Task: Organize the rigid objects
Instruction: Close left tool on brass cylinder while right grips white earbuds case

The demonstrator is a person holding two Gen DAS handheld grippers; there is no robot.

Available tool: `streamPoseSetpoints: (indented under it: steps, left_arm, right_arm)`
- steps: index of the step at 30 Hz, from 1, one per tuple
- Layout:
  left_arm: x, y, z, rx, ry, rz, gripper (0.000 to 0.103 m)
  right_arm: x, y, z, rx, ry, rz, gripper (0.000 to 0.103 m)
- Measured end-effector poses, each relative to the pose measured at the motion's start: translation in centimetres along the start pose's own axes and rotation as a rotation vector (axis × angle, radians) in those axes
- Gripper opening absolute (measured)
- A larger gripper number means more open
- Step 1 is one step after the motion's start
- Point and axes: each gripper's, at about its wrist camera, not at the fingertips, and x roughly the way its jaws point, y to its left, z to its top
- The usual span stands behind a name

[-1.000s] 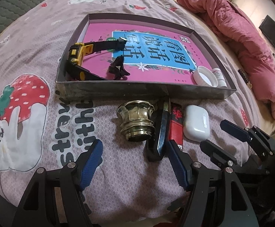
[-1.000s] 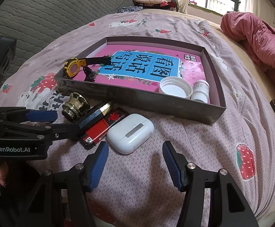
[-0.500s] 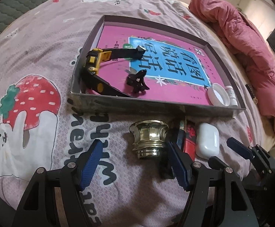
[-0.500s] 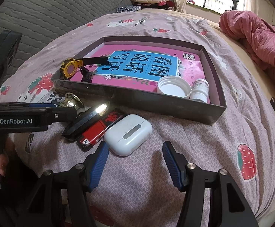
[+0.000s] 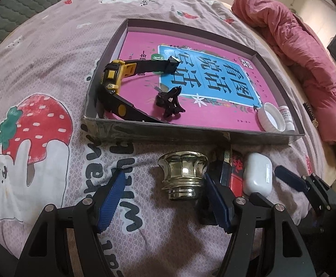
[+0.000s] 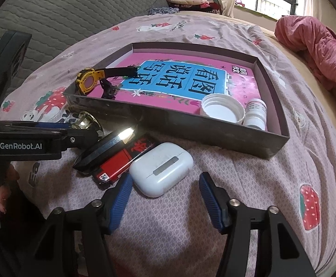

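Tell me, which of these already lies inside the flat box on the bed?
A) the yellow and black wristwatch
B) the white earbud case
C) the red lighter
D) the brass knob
A: the yellow and black wristwatch lies on the pink book inside the box; the other three sit outside on the bedspread.

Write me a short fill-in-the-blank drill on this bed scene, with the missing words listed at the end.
1. The yellow watch lies inside the ____.
2. The white earbud case rests on the bedspread beside a ____ lighter.
3. The brass knob sits between the fingers of the ____ gripper.
4. In the tray, the small white bottle stands next to a white ____.

Missing words: tray; red; left; cap
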Motion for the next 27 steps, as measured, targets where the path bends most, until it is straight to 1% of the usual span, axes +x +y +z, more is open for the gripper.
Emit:
streamPoseSetpoints:
  steps: [1, 3, 14, 22, 23, 24, 25, 27]
  left_arm:
    - [0.1, 0.0, 0.0, -0.001, 0.0, -0.001, 0.071]
    - [0.1, 0.0, 0.1, -0.002, 0.001, -0.002, 0.071]
    - [0.2, 0.1, 0.1, -0.002, -0.001, -0.005, 0.071]
    - [0.2, 0.3, 0.1, -0.001, -0.003, -0.001, 0.071]
    - [0.2, 0.2, 0.1, 0.0, -0.004, 0.0, 0.071]
    - [0.2, 0.2, 0.1, 0.0, -0.004, 0.001, 0.071]
    - [0.3, 0.2, 0.1, 0.002, -0.005, 0.004, 0.071]
    - [0.3, 0.0, 0.1, 0.006, -0.005, 0.011, 0.071]
  right_arm:
    - [0.3, -0.3, 0.1, 0.003, 0.001, 0.007, 0.072]
    - [0.5, -0.7, 0.3, 0.011, -0.003, 0.017, 0.074]
    - [1.9, -0.9, 1.0, -0.063, -0.014, 0.037, 0.074]
    - [2.7, -2.1, 1.5, -0.067, -0.009, 0.112, 0.075]
    - [2.7, -2.2, 1.5, -0.065, -0.01, 0.121, 0.074]
    - [2.6, -2.2, 1.5, -0.065, -0.017, 0.131, 0.07]
    - [2.5, -2.2, 1.4, -0.065, -0.026, 0.149, 0.061]
    - [2.4, -1.9, 1.4, -0.069, -0.031, 0.143, 0.061]
